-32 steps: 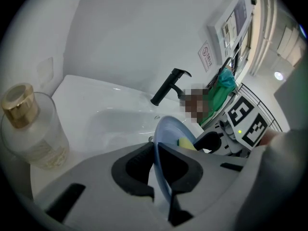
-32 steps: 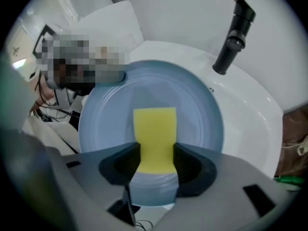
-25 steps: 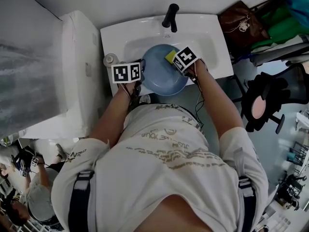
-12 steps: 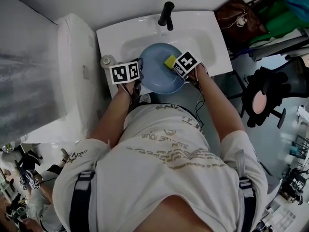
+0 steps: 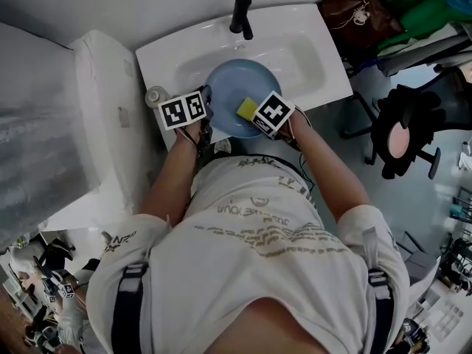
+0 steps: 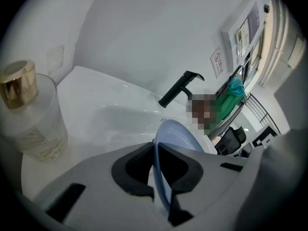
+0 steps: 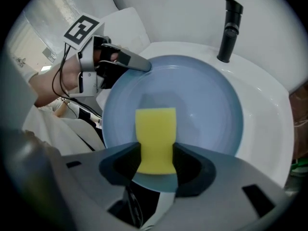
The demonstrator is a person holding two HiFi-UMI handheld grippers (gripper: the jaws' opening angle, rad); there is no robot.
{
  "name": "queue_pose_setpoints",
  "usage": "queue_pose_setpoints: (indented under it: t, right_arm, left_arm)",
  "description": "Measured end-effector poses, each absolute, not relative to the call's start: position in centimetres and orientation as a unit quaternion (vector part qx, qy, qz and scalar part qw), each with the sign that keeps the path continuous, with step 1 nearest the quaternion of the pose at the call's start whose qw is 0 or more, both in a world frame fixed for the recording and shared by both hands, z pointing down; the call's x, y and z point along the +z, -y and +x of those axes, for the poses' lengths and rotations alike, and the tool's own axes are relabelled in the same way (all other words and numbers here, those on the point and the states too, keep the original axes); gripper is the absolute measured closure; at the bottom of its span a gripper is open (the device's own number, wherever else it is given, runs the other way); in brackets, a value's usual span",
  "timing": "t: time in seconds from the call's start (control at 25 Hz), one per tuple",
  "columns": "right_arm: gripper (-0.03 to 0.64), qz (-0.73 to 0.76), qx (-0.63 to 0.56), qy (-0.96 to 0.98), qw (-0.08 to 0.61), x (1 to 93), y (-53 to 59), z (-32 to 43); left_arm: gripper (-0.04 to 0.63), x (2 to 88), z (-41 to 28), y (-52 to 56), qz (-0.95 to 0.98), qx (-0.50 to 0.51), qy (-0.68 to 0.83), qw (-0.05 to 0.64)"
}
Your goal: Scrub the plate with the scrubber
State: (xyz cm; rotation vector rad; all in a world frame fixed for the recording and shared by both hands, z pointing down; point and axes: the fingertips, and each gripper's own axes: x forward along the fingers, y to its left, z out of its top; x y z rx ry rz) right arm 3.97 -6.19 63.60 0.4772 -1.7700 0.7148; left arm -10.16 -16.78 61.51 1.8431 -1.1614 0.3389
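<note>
Pale blue round plate (image 5: 243, 83) is held over the bowl of a white ceramic sink (image 5: 313, 57), below a matte black tap (image 5: 240, 15); whether it rests on the basin cannot be told. The left gripper (image 5: 206, 98) has its dark fingers (image 6: 132, 170) nearly together, clamped on the plate's left rim, the thin edge passing between them. The right gripper (image 5: 254, 115) has its fingers closed on a yellow sponge scrubber (image 5: 245, 108), whose free end lies against the plate's inner face close to the near rim.

In the right gripper view the scrubber (image 7: 155, 134) stands upright between the fingers, with the plate (image 7: 197, 105) filling the view behind it and the left gripper (image 7: 142, 65) pinching the rim at the upper left.

A clear bottle with a gold cap (image 6: 26, 114) stands on the sink's left ledge, just beside the left gripper. A large white fixture (image 5: 96, 116) adjoins the sink on the left. To the right, well apart, are a brown bag (image 5: 354, 9), green cloth (image 5: 413, 13) and a black swivel chair (image 5: 402, 131) on a grey floor (image 5: 383, 198). The wall behind the tap is plain white.
</note>
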Motion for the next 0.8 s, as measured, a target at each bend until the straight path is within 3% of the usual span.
queue_pose_setpoints:
  t: [0.48,0.8]
  right_arm:
    - [0.407,0.223,0.285,0.782,0.507,62.7,9.0,-0.7]
    - [0.407,0.319,0.296,0.769,0.468,62.7,13.0,2.1]
  left_arm:
    - [0.557,61.1,-9.8,16.6,0.753,0.145,0.461,0.447]
    - [0.557,61.3,-10.6,17.0,0.742,0.132,0.473,0.457]
